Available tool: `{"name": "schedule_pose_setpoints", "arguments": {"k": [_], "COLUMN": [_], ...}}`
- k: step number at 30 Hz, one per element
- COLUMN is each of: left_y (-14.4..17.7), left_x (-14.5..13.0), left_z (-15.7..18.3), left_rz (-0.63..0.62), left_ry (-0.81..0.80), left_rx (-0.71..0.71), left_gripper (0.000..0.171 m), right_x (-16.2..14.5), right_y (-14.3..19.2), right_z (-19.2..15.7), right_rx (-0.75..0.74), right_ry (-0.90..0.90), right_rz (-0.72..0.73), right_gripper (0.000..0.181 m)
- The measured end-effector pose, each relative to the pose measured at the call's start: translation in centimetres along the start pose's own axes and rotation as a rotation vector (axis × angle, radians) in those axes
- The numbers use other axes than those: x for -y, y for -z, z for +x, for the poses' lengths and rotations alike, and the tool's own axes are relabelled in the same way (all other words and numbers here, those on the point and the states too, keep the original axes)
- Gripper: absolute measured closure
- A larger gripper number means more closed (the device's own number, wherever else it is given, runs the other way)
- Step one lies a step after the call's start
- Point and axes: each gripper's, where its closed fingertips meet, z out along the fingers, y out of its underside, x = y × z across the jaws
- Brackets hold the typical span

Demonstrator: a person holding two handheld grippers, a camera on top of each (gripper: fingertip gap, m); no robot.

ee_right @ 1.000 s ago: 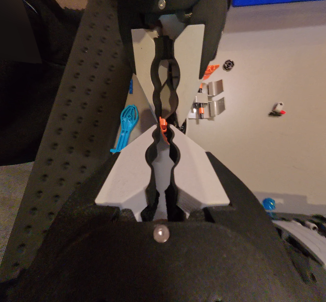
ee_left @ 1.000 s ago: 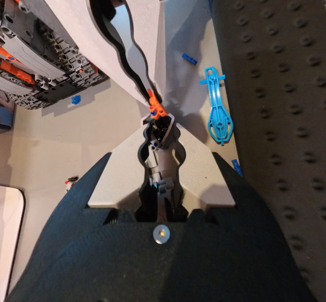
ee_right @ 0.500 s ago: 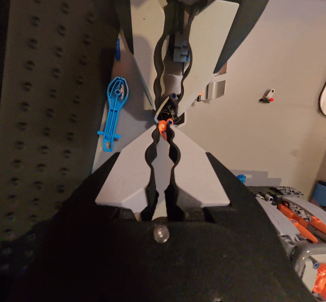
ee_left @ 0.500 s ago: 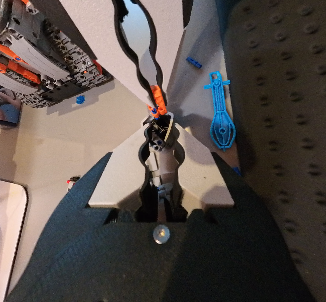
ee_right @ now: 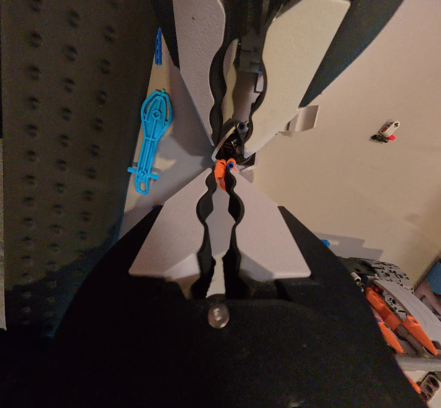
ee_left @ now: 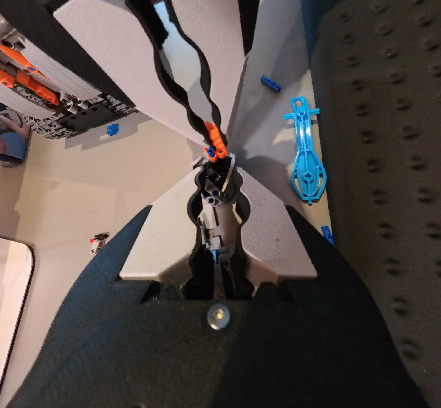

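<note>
Right gripper (ee_right: 220, 177) pinching orange piece (ee_right: 219, 172), left gripper (ee_left: 217, 177) seemingly clamping dark grey assembly (ee_left: 216, 182), tip to tip.

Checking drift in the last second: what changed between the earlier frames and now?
No grasp changed. The left hand-held gripper keeps its hold on the black-and-grey assembly, the right hand-held gripper on the orange connector; the two pieces stay tip to tip. The right one swung round, so the large grey-and-orange model has come into its view. The light blue tool on the table lies where it was.
</note>
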Motion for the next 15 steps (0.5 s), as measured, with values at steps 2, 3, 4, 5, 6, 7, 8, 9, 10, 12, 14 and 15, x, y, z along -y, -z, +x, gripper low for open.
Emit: {"name": "schedule_pose_setpoints", "arguments": {"k": [2,3,4,5,6,7,8,9,10,12,14,15], "left_y": [0.1,0.2,0.4,0.8,1.3,1.9,2.5,3.1,3.7,4.8,6.3,6.8], "left_x": [-0.1,-0.2,0.0,0.2,0.5,0.9,1.2,1.7,2.1,2.2,3.2,2.8], "left_z": [-0.1,-0.1,0.1,0.2,0.2,-0.1,-0.5,-0.7,-0.8,-1.9,-2.1,-2.4], "left_rz": [-0.002,0.002,0.01,0.023,0.043,0.067,0.098,0.135,0.163,0.191,0.291,0.288], "left_ry": [0.006,0.008,0.013,0.03,0.041,0.05,0.062,0.071,0.076,0.1,0.178,0.197], "left_rx": [-0.008,-0.015,-0.038,-0.058,-0.07,-0.068,-0.063,-0.071,-0.076,-0.046,-0.11,-0.117], "left_gripper": [0.152,0.152,0.148,0.144,0.142,0.14,0.136,0.13,0.125,0.108,0.108,0.108], "right_x": [0.2,0.2,0.3,0.5,0.8,1.1,1.3,1.6,1.7,1.1,1.3,1.3], "right_y": [0.0,0.0,0.1,0.3,0.6,1.1,1.7,2.3,2.7,2.8,2.7,2.7], "right_z": [0.3,0.3,0.3,0.2,0.3,0.5,0.9,1.2,1.3,1.8,1.8,2.0], "right_rx": [-0.025,-0.026,-0.023,-0.022,-0.022,-0.028,-0.039,-0.037,-0.031,-0.059,-0.043,-0.049], "right_ry": [0.001,-0.01,-0.019,-0.022,-0.032,-0.045,-0.059,-0.075,-0.087,-0.101,-0.112,-0.117], "right_rz": [0.038,0.063,0.086,0.115,0.152,0.188,0.227,0.27,0.3,0.292,0.32,0.329], "right_gripper": [0.177,0.177,0.176,0.176,0.177,0.177,0.176,0.176,0.176,0.177,0.177,0.177]}}
